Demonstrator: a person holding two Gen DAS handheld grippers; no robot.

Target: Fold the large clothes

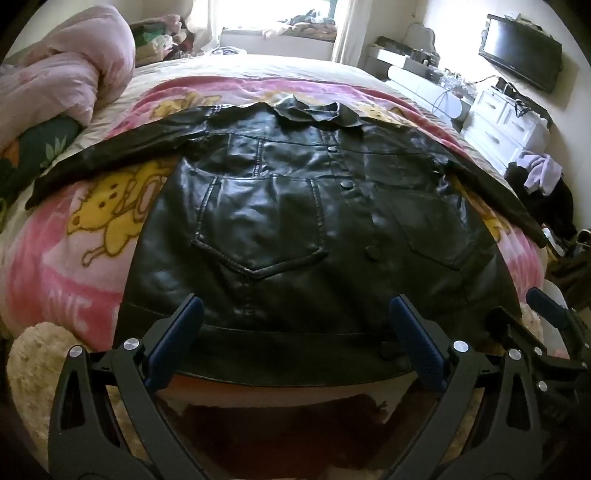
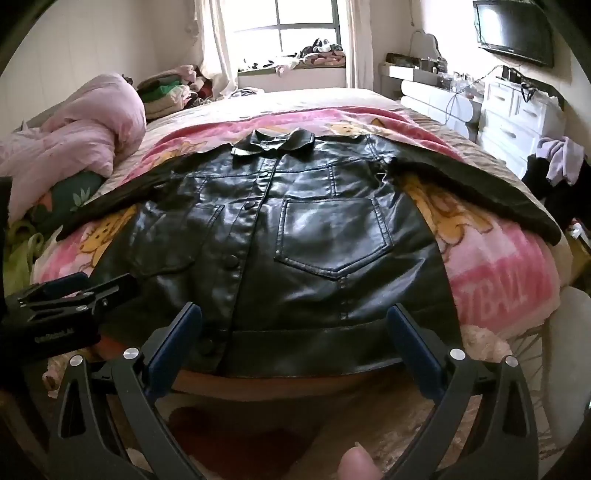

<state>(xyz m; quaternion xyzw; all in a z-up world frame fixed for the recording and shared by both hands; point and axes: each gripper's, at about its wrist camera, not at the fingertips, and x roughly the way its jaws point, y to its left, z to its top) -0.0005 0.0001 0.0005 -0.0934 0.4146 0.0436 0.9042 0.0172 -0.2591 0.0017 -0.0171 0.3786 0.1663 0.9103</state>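
Left gripper [image 1: 295, 314]: jaws spread wide, nothing between them. Blue-padded fingers [image 1: 415, 339] hang above the hem band of the jacket; contact with it cannot be told from this view. Seen from the right wrist camera, the left gripper [image 2: 70, 291] sits low at the left, beside the jacket's lower left edge.

Right gripper [image 2: 295, 314]: jaws likewise wide apart, holding nothing. Its fingers [image 2: 173, 339] frame the hem near the bottom snap. From the left wrist camera the right gripper [image 1: 546, 314] shows at the lower right, by the jacket's right hem corner.

Black leather jacket [image 1: 295, 206]: lies flat and front-up on the bed [image 1: 258, 70], snapped shut down the placket, collar [image 1: 310, 107] at the far end, hem toward the cameras. Both sleeves [image 1: 110, 151] stretch out sideways and slope down toward the bed edges. Two chest pockets visible.

Under it: a pink blanket [image 1: 62, 266] with yellow cartoon figures. A bunched pink quilt [image 1: 70, 66] sits far left. Beyond: window [image 2: 306, 26], white dresser [image 2: 517, 114], wall-mounted TV [image 1: 521, 51]. A fingertip [image 2: 358, 463] shows at the bottom edge of the right view.
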